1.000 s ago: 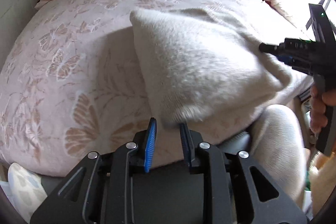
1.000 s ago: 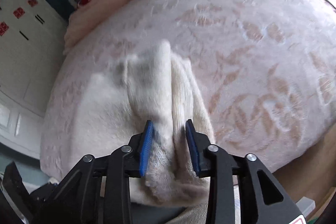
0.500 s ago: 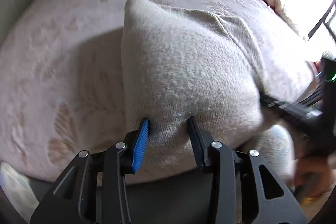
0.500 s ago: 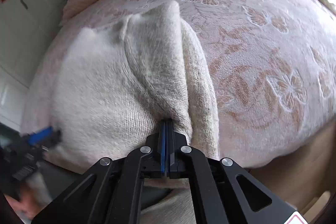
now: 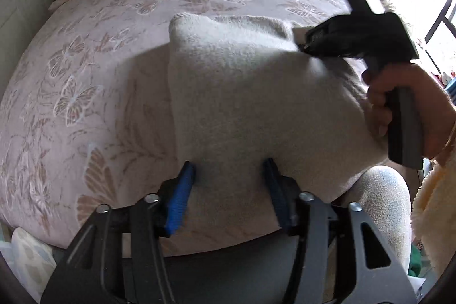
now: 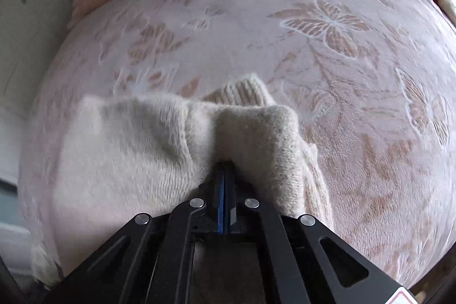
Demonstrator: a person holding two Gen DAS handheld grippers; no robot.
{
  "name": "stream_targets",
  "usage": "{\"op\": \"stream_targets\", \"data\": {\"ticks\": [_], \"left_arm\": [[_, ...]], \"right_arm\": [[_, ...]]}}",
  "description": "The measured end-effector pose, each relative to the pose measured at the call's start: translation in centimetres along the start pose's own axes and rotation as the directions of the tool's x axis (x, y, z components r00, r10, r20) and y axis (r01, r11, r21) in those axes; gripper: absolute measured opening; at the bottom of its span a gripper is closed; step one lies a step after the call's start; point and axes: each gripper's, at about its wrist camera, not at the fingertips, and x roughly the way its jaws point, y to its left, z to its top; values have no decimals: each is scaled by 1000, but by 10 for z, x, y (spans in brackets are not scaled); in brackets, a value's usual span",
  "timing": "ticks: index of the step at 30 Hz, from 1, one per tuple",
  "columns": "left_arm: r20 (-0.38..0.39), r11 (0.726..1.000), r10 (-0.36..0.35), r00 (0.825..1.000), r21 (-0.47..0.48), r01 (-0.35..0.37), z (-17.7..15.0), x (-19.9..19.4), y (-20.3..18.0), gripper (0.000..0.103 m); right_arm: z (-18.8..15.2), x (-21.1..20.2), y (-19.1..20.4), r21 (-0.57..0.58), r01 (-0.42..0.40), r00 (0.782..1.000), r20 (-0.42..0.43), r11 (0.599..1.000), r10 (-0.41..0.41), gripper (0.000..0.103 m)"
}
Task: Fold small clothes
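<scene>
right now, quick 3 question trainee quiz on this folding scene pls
1. True or false: the right gripper is shut on the cream sweater.
2. The left gripper has: A) pads spread, opening over the sweater's near edge; B) pads clamped on it.
3. What pattern does the pink bedspread carry?

Key: 1 true. 2 A. 3 butterflies.

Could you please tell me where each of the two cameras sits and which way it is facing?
Left wrist: on the left gripper, whose jaws are opening, looking down at the cream sweater; the right gripper and hand show.
Right wrist: on the right gripper, pinching a sweater fold.
Shared: sweater and butterfly bedspread.
</scene>
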Motion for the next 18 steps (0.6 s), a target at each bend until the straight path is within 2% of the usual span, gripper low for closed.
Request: {"op": "stream_targets", "data": {"ticks": [2,4,7,9,12,14,18], "left_arm": [[-23,999,-24,999,-40,23,2,3,7,55],[-28,998,-41,999,-48,39,2,5,11,58],[-28,998,-45,999,-45,44,2,6,11,58],[-26,998,-43,999,-38,42,2,6,10,58],[-25,998,-44,999,-37,43,3,6,9,58],[-34,998,-48,998,-34,47,3,7,8,60],[-29,1000,-26,999,-17,25,1,7,3,61]], "right_arm": [[-12,-38,12,-28,-46,996,72,999,48,2],[-40,-76,14,-44,-73,989,127,996,78,2],[-85,-99,3,-11,-74,990,120,997,75,2],[-113,-98,-13,21,-76,994,84,997,74,2],[-141,-68,-22,-45,41,999,-6,998,-41,0],[-149,-51,-27,-63,43,999,0,997,-43,0],[-142,-51,-15,-119,102,995,19,988,-101,0]]}}
